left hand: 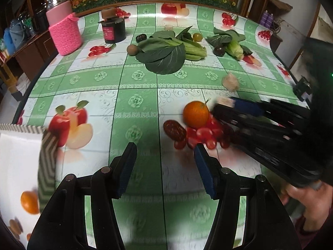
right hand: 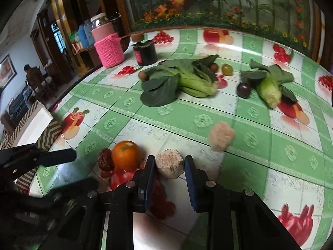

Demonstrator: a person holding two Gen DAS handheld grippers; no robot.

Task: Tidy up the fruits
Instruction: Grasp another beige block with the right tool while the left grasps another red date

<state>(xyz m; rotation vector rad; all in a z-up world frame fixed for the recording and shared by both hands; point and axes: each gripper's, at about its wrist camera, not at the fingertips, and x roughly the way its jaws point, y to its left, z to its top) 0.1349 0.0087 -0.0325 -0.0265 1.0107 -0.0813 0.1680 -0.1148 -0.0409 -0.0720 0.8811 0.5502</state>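
Observation:
An orange [left hand: 196,114] [right hand: 125,155] lies on the fruit-print tablecloth with a dark red jujube [left hand: 174,130] [right hand: 105,159] at its left. My left gripper [left hand: 165,167] is open and empty, just short of them. My right gripper [right hand: 169,178] holds a beige, rough lump [right hand: 169,163] between its pads; in the left wrist view the gripper [left hand: 225,104] sits just right of the orange. A kiwi [left hand: 132,49], a green-yellow fruit [left hand: 197,37] and a dark plum [left hand: 219,51] [right hand: 243,89] lie among leafy greens [left hand: 166,52] [right hand: 177,79] farther back.
A second pale lump [left hand: 230,82] [right hand: 221,136] lies mid-table. A white box with a zigzag rim [left hand: 25,158] [right hand: 33,125] holds an orange [left hand: 29,202] at the left. A pink-sleeved jar [left hand: 63,27] and a black pot [left hand: 114,30] stand at the back left. Another green vegetable [left hand: 233,43] lies back right.

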